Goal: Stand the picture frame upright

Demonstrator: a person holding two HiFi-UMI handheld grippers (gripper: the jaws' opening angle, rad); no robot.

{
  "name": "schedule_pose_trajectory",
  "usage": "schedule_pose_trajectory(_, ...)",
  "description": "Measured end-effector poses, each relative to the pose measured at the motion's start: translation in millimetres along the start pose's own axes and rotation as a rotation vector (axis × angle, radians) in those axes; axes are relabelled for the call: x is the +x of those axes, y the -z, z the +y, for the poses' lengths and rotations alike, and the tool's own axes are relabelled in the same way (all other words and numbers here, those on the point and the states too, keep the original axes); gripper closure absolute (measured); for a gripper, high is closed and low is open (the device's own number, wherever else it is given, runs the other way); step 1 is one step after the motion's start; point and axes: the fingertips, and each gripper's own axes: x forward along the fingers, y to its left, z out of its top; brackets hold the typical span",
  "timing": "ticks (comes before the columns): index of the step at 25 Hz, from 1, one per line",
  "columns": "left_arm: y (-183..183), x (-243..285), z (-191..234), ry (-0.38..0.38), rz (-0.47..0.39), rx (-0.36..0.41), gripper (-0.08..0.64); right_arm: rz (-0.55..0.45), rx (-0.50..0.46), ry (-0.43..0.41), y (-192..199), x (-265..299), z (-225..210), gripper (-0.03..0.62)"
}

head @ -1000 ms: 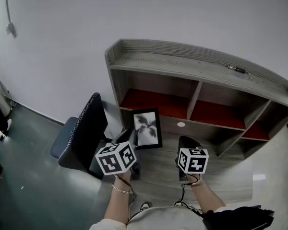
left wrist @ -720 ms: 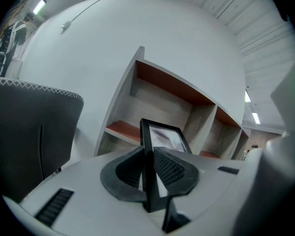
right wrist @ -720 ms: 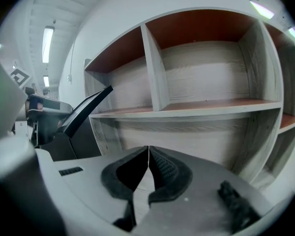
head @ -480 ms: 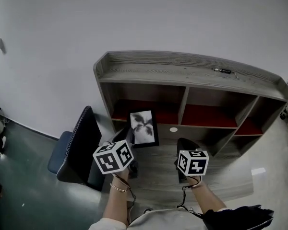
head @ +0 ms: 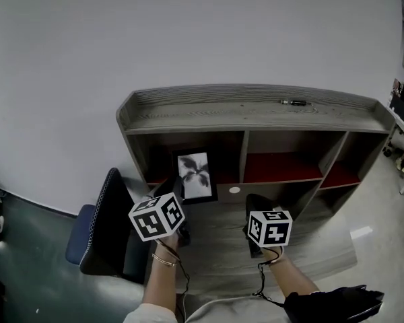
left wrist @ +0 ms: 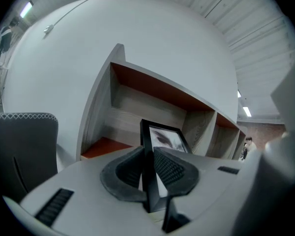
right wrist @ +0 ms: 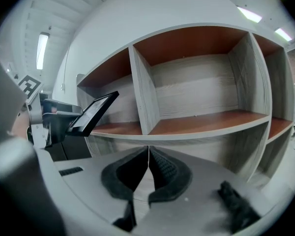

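Note:
The black picture frame (head: 194, 175) with a leaf print is held up in front of the shelf's left compartment. My left gripper (head: 178, 192) is shut on its lower left edge. In the left gripper view the frame's edge (left wrist: 148, 181) is pinched between both pads, and the print (left wrist: 168, 139) faces right. From the right gripper view, the frame (right wrist: 94, 111) leans back at a slant in the left gripper (right wrist: 49, 117). My right gripper (head: 254, 206) hovers over the desk to the right, apart from the frame. It is shut (right wrist: 148, 168) with nothing between the pads.
A grey wooden shelf unit (head: 242, 113) with red-lined compartments stands on the desk against the white wall. A small dark pen (head: 293, 102) lies on its top. A white round disc (head: 235, 190) sits on the desk. A dark chair (head: 104, 227) stands at the left.
The left gripper has lifted the frame up and toward the left compartment. The right gripper has risen a little. The head view has tilted, so the shelf sits lower in the picture.

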Motion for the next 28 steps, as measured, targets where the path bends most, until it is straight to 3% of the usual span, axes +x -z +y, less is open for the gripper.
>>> schedule_pose_trajectory(13,-25.0,41.7,-10.4,0.036,-0.044,0.031,0.488,-0.012,-0.006,0.047,-16.1,2.4,-19.8,0.56)
schedule_pose_trajectory(28,-45.2,78.6,-7.9,0.016,-0.074,0.093,0.488,-0.028,-0.01,0.067,-29.0,10.5,-28.1,0.56)
